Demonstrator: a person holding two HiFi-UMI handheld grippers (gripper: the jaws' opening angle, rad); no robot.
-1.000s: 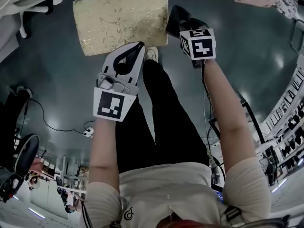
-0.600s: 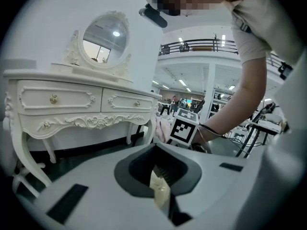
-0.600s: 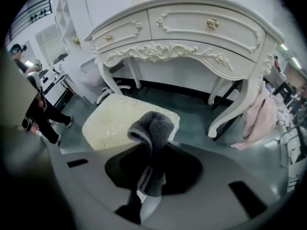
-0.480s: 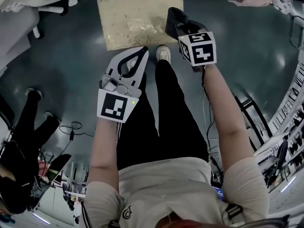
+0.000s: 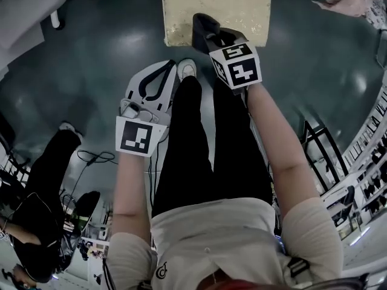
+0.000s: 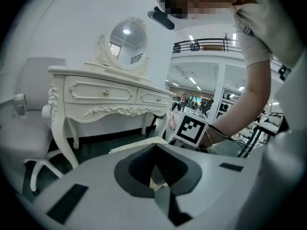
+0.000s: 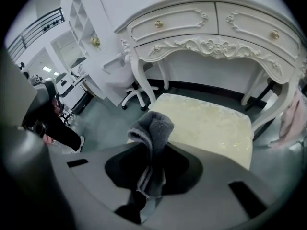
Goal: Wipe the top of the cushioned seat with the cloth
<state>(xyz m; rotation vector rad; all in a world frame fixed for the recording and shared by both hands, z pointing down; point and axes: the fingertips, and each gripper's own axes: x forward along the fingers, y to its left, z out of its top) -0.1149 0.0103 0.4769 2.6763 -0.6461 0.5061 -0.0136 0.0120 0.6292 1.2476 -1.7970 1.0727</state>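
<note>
Right gripper (image 5: 207,36) was clamped shut on a dark grey knitted cloth (image 7: 151,128); the folded wad stuck up from between the jaws. Left gripper (image 5: 162,77) had its jaws together with nothing in them and hung lower, near the person's white shoe (image 5: 186,69). The pale gold patterned cushioned seat (image 5: 230,5) stood on the dark glossy floor (image 5: 109,47), in front of a white carved dressing table (image 7: 211,28) with an oval mirror (image 6: 125,43). A white swivel chair (image 7: 136,92) stood left of the seat and a pink garment (image 7: 290,119) hung to its right. A bystander in black (image 5: 42,192) stood at far left, by a floor cable (image 5: 97,157). The cloth sat over the seat's near edge; contact couldn't be told. A second ago the seat lay further left in the head view and the cloth was beside its right edge; the bystander wasn't yet visible.
</note>
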